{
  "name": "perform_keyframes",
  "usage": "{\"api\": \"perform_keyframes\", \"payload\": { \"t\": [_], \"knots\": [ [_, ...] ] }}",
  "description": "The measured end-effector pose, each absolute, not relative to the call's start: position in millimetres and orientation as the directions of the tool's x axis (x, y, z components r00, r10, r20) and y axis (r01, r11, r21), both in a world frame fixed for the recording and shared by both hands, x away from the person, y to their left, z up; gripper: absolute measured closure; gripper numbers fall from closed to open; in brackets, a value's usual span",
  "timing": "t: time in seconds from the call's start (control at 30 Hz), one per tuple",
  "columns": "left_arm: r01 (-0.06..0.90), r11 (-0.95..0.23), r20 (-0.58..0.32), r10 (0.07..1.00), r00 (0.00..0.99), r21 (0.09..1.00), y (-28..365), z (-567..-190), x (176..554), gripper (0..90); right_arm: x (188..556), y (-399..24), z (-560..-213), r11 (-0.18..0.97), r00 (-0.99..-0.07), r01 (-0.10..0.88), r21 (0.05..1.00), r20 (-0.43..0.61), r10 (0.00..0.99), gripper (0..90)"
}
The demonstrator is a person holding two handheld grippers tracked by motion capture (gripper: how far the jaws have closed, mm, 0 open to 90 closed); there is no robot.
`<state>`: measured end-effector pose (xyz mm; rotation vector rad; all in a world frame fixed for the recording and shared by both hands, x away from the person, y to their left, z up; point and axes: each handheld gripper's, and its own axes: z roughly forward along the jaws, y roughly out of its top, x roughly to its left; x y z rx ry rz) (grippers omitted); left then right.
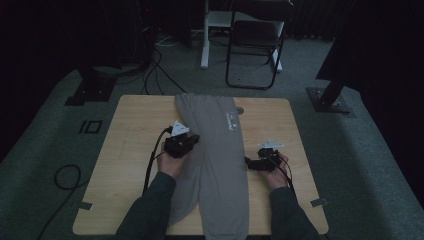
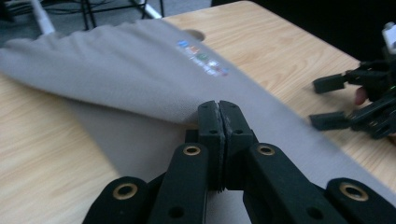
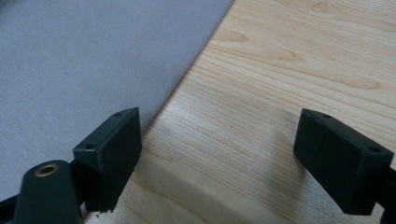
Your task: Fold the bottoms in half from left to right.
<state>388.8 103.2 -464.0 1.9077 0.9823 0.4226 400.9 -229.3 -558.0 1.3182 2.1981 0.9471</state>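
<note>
While soft grey trousers (image 1: pixel 217 150) drape, smooth wooden table (image 1: pixel 130 145)

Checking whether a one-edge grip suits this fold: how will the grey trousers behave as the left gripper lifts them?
Probably floppy: the grey trousers already drape in a soft fold from the left gripper, whose jaws are shut on the edge. Likely light, since one pinch raises the layer. The rest should drag across the wooden table rather than slide freely.
</note>
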Motion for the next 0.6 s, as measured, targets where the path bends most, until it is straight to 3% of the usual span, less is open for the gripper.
{"api": "perform_keyframes", "payload": {
  "t": [0.6],
  "knots": [
    [0.424, -0.338, -0.087, 0.687, 0.721, 0.840, 6, -456, 405, 88.7, 401, -229, -558, 0.323, -0.472, 0.607, 0.726, 0.002, 0.882, 15.4]
  ]
}}
